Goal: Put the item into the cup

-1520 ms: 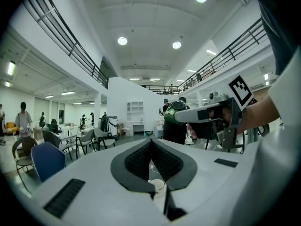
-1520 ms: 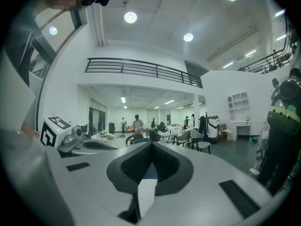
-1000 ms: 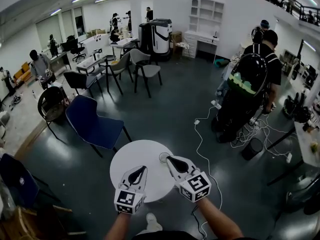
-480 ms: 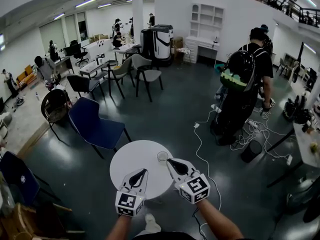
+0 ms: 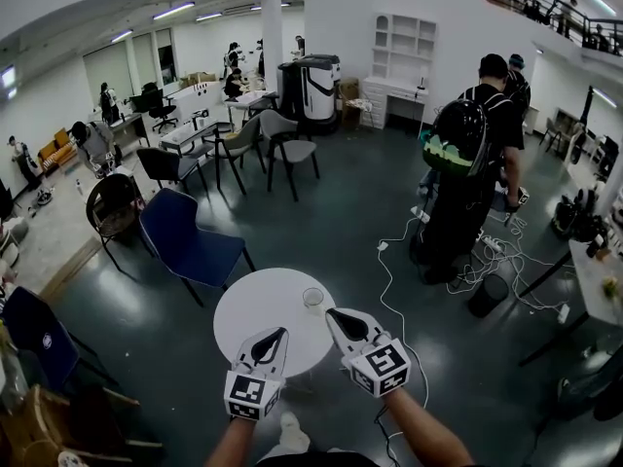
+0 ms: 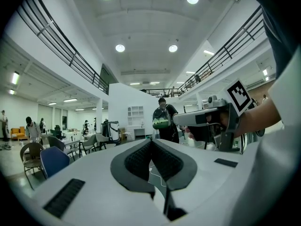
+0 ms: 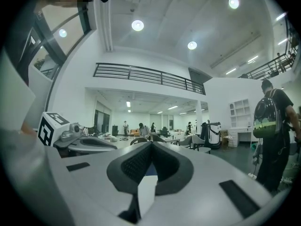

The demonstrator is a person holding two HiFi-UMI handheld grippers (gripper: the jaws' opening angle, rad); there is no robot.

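A clear empty cup (image 5: 313, 300) stands near the right edge of the round white table (image 5: 263, 314). My right gripper (image 5: 337, 314) is shut, its tips just right of and nearer than the cup, not touching it. Over the near part of the table my left gripper (image 5: 273, 336) is also shut, with nothing between its jaws. I see no loose item on the table or in either gripper. The left gripper view looks along its closed jaws (image 6: 151, 142) into the hall, with the right gripper (image 6: 211, 121) beside it. The right gripper view shows closed jaws (image 7: 151, 145) and the left gripper (image 7: 75, 138).
A blue chair (image 5: 185, 241) stands just behind the table on the left. White cables (image 5: 394, 290) trail over the floor to the right. A person with a green and black backpack (image 5: 472, 154) stands at the right. More chairs and desks (image 5: 224, 139) fill the back.
Both grippers have stayed almost still. The view has shifted slightly, and the cup now sits a little farther from the right gripper's tips. The person with the backpack has stepped left.
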